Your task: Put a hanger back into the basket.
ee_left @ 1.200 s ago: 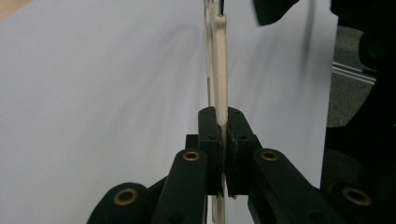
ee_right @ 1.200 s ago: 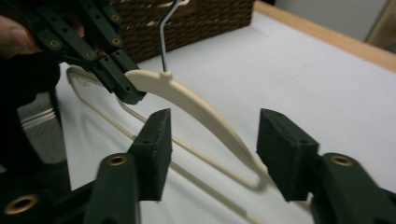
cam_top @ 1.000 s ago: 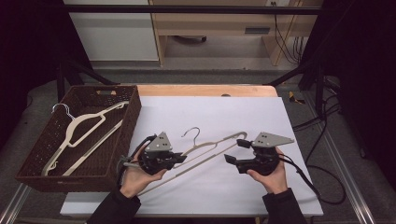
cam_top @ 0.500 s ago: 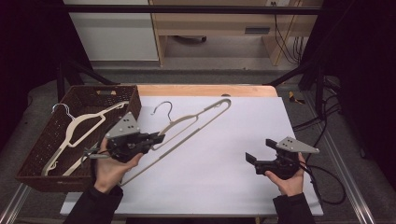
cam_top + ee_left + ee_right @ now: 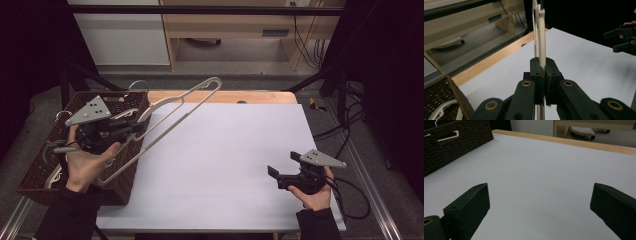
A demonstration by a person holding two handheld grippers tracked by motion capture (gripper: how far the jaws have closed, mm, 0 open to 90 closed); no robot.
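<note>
Since the earlier frames, the left tongs [image 5: 134, 126] have carried the cream plastic clothes hanger with a metal hook [image 5: 175, 112] away from the middle of the white surface [image 5: 235, 150] to the dark woven wicker basket [image 5: 40, 187], while the right tongs [image 5: 281, 172] have let go and drawn back toward the person's side. Left tongs: pressed together on the hanger's shoulder bar, which rises edge-on between the two black pads [image 5: 535, 68] in the left gripper view. The hanger is held clear of the surface, tilted, its hook [image 5: 137, 86] over the basket's far rim and its far end reaching out over the surface ahead of the left tongs. Right tongs: spread wide, holding nothing, low over bare surface well apart from the left tongs. Below the left tongs another cream hanger [image 5: 55, 172] lies in the basket. Step in hand, judged: transfer of the hanger into the basket. The next move calls for swinging the long end over the rim, lowering the hanger flat beside the one already stored, then parting the left tongs.
</note>
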